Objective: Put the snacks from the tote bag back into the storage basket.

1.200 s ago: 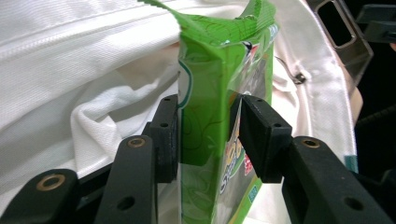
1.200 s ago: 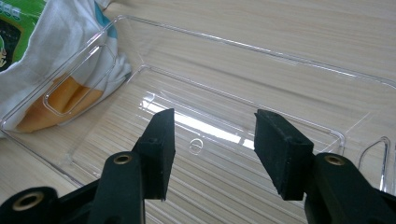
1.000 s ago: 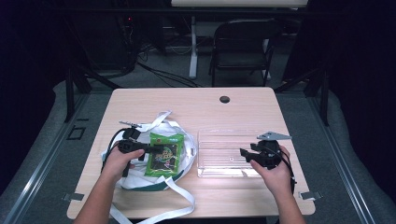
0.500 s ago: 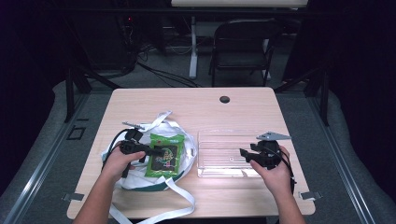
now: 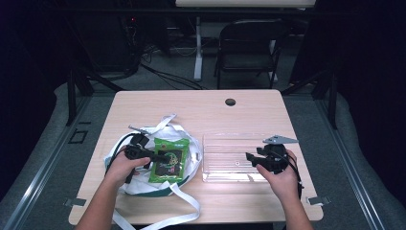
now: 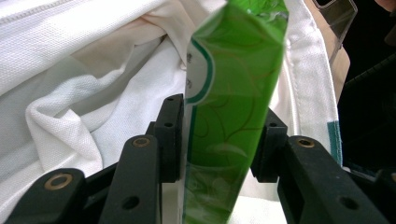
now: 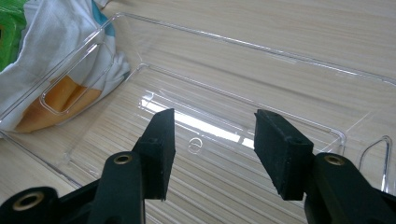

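Observation:
A green snack packet [image 5: 168, 160] lies on top of a white cloth bag [image 5: 190, 149] at the table's left. My left gripper [image 5: 162, 156] reaches in from the left, and its jaws have just been closing. In the left gripper view the green packet [image 6: 233, 116] stands edge-on between the pads, which press on both its sides over the white bag [image 6: 70, 93]. A clear plastic tray [image 5: 230, 140] sits at the right. My right gripper [image 5: 251, 157] is at the tray's right end. Its jaws [image 7: 212, 140] stand open over the clear tray's floor [image 7: 233, 44] with nothing between them.
The bag's long white straps [image 5: 177, 211] trail toward the table's front edge. A black cable hole [image 5: 230, 102] sits near the far edge. A dark folding chair [image 5: 249, 48] stands behind the table. Bare wood lies between the bag and the tray.

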{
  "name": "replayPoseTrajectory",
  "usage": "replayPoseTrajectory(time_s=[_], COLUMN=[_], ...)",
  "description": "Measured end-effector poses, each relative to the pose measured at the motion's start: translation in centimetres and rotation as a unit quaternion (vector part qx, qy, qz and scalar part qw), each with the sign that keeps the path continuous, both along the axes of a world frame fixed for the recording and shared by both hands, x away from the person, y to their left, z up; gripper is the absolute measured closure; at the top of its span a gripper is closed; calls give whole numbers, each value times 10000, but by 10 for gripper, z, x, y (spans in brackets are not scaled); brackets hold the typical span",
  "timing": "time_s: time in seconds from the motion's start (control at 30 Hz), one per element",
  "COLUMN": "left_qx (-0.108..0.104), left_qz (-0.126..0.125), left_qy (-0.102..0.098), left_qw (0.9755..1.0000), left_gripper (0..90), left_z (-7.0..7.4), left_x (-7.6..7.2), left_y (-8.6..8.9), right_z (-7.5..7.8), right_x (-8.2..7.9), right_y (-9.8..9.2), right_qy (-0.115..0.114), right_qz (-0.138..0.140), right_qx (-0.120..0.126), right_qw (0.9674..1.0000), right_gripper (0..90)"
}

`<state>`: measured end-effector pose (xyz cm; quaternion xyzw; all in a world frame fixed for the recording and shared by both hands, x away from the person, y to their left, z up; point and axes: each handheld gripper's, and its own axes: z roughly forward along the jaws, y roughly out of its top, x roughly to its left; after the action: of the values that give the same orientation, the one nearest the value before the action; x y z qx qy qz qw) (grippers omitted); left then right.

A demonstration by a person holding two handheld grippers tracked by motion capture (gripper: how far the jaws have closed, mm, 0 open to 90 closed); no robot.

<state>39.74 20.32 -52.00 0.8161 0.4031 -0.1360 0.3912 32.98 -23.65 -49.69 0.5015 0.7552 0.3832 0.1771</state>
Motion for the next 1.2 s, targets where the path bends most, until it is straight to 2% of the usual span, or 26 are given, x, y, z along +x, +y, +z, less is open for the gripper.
replayPoseTrajectory(time_s=[0.77,1.2], left_qx=[-273,-173], left_qz=[-29,-94], left_qy=[57,120], left_qw=[9996,9997], left_gripper=[725,734], left_z=[1,1], left_x=[-2,-4], left_y=[10,14], right_z=[-2,-2], right_x=[4,6], right_y=[0,1], right_qy=[40,24], right_qz=[-7,10], right_qx=[3,5], right_qw=[10000,10000], right_gripper=[486,486])
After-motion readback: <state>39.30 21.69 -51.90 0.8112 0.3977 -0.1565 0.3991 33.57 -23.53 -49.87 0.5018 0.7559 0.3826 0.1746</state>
